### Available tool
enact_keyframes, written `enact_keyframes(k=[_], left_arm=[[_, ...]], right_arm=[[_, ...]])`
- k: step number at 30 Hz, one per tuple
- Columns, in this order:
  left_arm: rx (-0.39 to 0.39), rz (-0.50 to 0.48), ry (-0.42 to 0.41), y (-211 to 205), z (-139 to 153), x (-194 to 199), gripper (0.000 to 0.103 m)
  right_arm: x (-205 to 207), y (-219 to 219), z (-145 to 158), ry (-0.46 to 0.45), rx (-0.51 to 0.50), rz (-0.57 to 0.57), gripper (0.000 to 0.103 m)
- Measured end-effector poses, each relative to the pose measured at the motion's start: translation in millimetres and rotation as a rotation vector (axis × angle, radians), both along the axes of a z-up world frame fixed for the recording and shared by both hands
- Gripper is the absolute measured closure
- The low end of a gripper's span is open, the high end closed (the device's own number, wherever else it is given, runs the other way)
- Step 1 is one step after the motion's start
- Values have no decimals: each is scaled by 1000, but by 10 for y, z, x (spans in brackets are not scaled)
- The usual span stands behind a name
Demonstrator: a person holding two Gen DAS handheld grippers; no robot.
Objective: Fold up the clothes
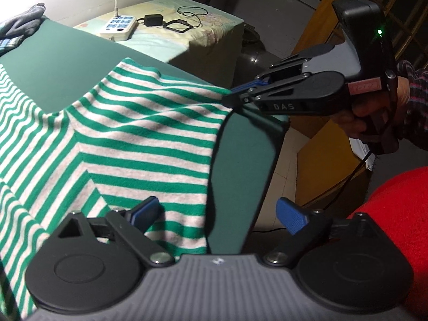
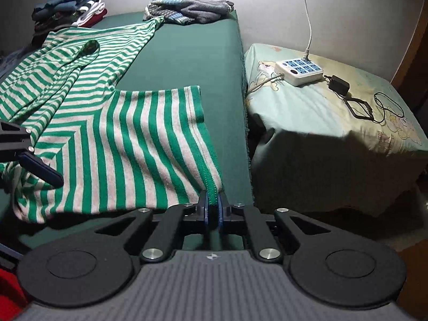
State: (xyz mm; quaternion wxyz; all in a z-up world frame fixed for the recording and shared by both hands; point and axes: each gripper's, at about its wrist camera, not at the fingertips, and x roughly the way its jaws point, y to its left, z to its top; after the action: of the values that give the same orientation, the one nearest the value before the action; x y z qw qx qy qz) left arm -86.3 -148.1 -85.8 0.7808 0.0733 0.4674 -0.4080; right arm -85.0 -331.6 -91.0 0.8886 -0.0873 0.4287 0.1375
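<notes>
A green-and-white striped shirt (image 1: 128,139) lies spread on a dark green surface (image 1: 53,64). In the right wrist view the striped shirt (image 2: 128,144) has one sleeve reaching toward the near right edge. My right gripper (image 2: 212,208) is shut on the sleeve's hemmed cuff (image 2: 211,190), and the left wrist view shows the same right gripper (image 1: 230,95) pinching the cuff corner from the right. My left gripper (image 1: 219,214) is open above the shirt's lower edge, nothing between its blue pads. One of its fingers (image 2: 42,169) shows at the left, over the shirt.
A stack of folded clothes (image 2: 69,5) and a grey-blue garment (image 2: 187,9) sit at the far end of the green surface (image 2: 187,61). Beside it a covered stand (image 2: 321,112) carries a power strip (image 2: 298,71), a charger and cables. Something red (image 1: 396,227) is at the near right.
</notes>
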Motion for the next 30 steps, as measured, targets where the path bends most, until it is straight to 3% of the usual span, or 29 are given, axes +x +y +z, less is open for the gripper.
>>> enact_keyframes(k=[2,6,11,14,15,16,17,24,30], left_arm=[[2,32,-15,92,70,-14,12],[-40,117,-21,322,210,1,9],[-26,165,-16,376,153,7,9],[-24,166,-7,353,85,-8,9],[-22,161,-4,346,60,-19,9],[-18,153,-3,345,37,-34,9],[-17,148,-2,351,23,-39,9],[-48,187,-23,636,111,27,9],[-110,389,-24,1338,295,110,8]], right_arm=[[18,-11,47,-1,19,-8,95],[55,-44,118,-24,71,-48,52],[159,-63,28,27,183,-110,60],[160,-2,-11,-5,149,-129,60],[161,10,-9,-11,135,-128,64],[163,18,-2,-16,119,-125,86],[164,26,5,-21,104,-121,96],[198,85,167,-65,123,-172,97],[228,270,398,-90,227,-218,97]])
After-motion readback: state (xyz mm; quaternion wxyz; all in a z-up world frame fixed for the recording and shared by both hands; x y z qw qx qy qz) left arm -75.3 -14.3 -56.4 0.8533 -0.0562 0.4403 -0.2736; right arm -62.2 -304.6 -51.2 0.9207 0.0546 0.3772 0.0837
